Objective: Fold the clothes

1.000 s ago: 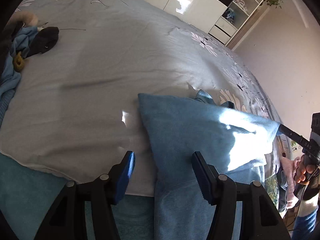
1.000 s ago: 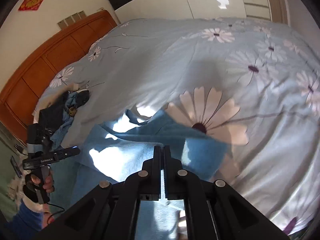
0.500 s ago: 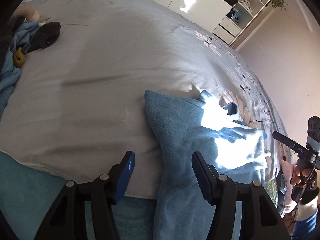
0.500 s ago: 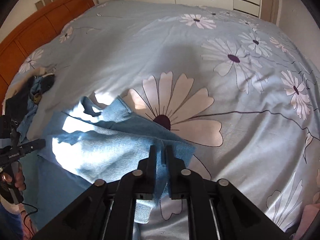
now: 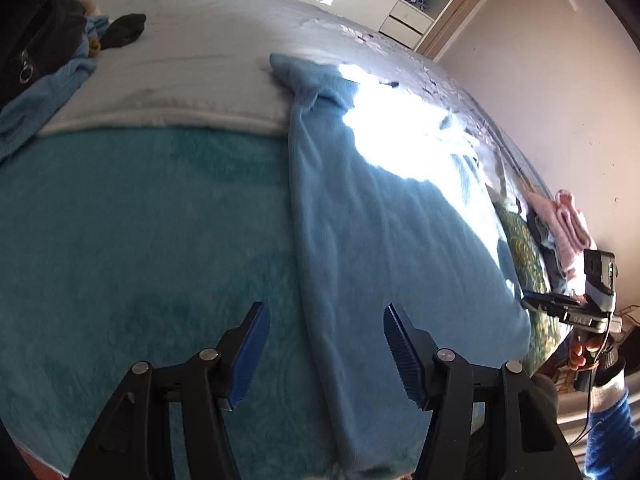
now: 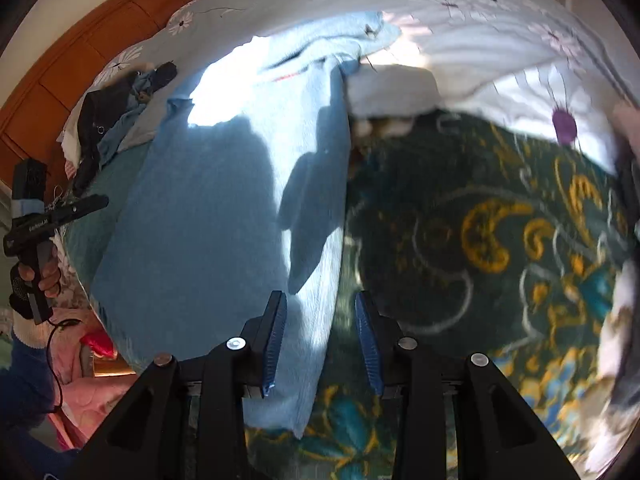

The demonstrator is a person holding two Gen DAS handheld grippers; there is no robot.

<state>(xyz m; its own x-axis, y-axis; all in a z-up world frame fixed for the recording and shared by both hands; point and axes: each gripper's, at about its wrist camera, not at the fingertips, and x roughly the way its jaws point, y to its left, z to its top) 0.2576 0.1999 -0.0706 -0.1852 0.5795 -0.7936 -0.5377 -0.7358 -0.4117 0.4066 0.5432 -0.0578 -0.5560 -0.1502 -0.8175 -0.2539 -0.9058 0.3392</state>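
So over on the far left of the left hand-held gripper (image 5: 326, 346) there's a heap of dark and blue clothes (image 5: 48, 64) piled at the head end of the bed, well away from it. Right under and ahead of its left finger is a fuzzy teal blanket (image 5: 140, 240), and beyond that the pale grey-blue flowered duvet (image 5: 200, 48). This gripper is spread wide open, gripping nothing, hanging just above the near end of the light blue soft knit garment (image 5: 380, 220). The garment runs as a long strip from between the fingers away up onto the duvet, with a bright sun patch on its far half. Off to that gripper's right, past the garment's edge, sits a folded pink cloth (image 5: 568, 224), and the right hand-held gripper (image 5: 536, 306) shows there too, beside the garment's right edge.

From the right wrist view, the left hand-held gripper (image 6: 102, 202) is way off to the left, with the garment (image 6: 208, 220) filling the space between. The right hand-held gripper (image 6: 322, 340) is released as well, fingers parted, and the garment's right edge lies between them without being pinched. To its right there's a dark green blanket with yellow and white swirls (image 6: 500, 240), touching the garment's edge.
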